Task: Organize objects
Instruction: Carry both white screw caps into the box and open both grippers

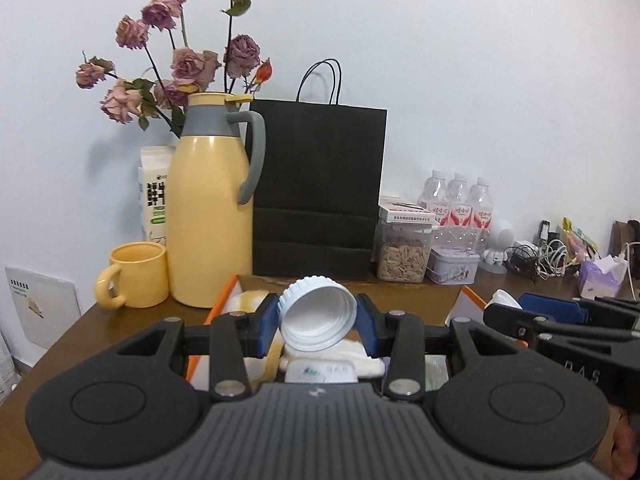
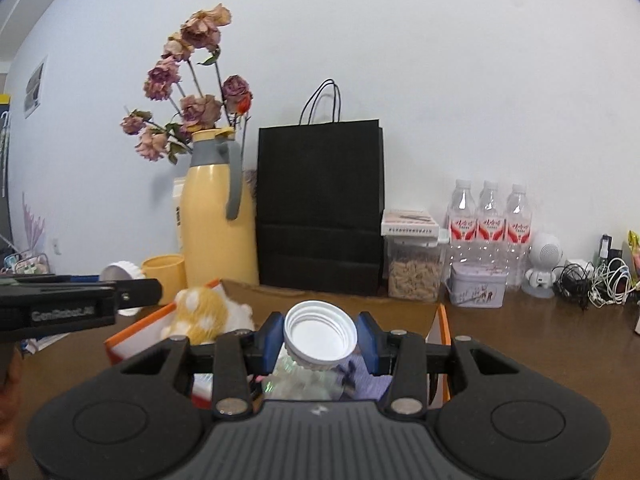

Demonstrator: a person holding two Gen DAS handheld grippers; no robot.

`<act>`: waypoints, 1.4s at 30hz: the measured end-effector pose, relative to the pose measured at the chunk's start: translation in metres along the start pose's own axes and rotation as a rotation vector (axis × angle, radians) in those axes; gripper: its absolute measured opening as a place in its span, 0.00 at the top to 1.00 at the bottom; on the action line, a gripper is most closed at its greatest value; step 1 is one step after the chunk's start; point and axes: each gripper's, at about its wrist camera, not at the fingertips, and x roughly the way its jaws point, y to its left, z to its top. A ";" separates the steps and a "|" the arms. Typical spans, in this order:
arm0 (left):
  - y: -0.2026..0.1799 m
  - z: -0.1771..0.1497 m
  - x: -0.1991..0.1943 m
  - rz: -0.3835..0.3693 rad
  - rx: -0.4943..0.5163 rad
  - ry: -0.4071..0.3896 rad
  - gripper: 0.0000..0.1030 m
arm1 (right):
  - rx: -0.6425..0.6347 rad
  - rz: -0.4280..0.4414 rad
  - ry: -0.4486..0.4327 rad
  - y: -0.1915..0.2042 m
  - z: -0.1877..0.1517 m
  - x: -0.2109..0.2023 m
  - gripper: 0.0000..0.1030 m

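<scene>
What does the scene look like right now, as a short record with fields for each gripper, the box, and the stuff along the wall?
left gripper: shut on a white ribbed lid, open side facing the camera
right gripper: shut on a second white lid
box: open, orange-edged, below both grippers, holding a yellow plush toy
wall row: yellow jug, yellow mug, black paper bag, three water bottles

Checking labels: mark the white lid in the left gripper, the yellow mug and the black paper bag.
white lid [image 1: 318, 312]: left wrist view, on its hollow threaded inside.
yellow mug [image 1: 140, 276]: left wrist view, on its outer wall, right of the handle.
black paper bag [image 1: 320, 184]: left wrist view, on its front face.
</scene>
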 end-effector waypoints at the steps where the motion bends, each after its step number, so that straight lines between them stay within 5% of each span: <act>1: -0.002 0.001 0.007 0.002 -0.003 0.002 0.60 | 0.001 -0.006 -0.006 -0.001 0.001 0.005 0.62; 10: -0.003 -0.011 0.052 0.047 -0.013 0.020 0.60 | 0.019 -0.045 0.006 -0.010 -0.006 0.053 0.62; 21: -0.003 -0.017 0.055 0.064 -0.002 0.024 0.59 | 0.013 -0.036 0.059 -0.009 -0.017 0.062 0.62; 24: 0.002 -0.018 0.051 0.070 -0.012 0.017 0.44 | 0.009 -0.030 0.080 -0.009 -0.021 0.063 0.61; 26: 0.004 -0.018 0.047 0.087 -0.015 0.000 0.03 | 0.012 -0.029 0.090 -0.010 -0.025 0.064 0.45; 27: 0.005 -0.018 0.044 0.094 -0.015 -0.017 0.00 | 0.017 -0.030 0.091 -0.011 -0.026 0.064 0.31; 28: 0.005 -0.018 0.041 0.097 -0.017 -0.034 0.00 | 0.022 -0.037 0.085 -0.012 -0.026 0.063 0.18; 32: 0.006 -0.016 0.037 0.091 -0.025 -0.040 0.00 | 0.033 -0.051 0.054 -0.013 -0.026 0.056 0.02; 42: 0.008 -0.019 0.033 0.084 -0.032 -0.046 0.00 | 0.019 -0.042 0.035 -0.008 -0.024 0.046 0.00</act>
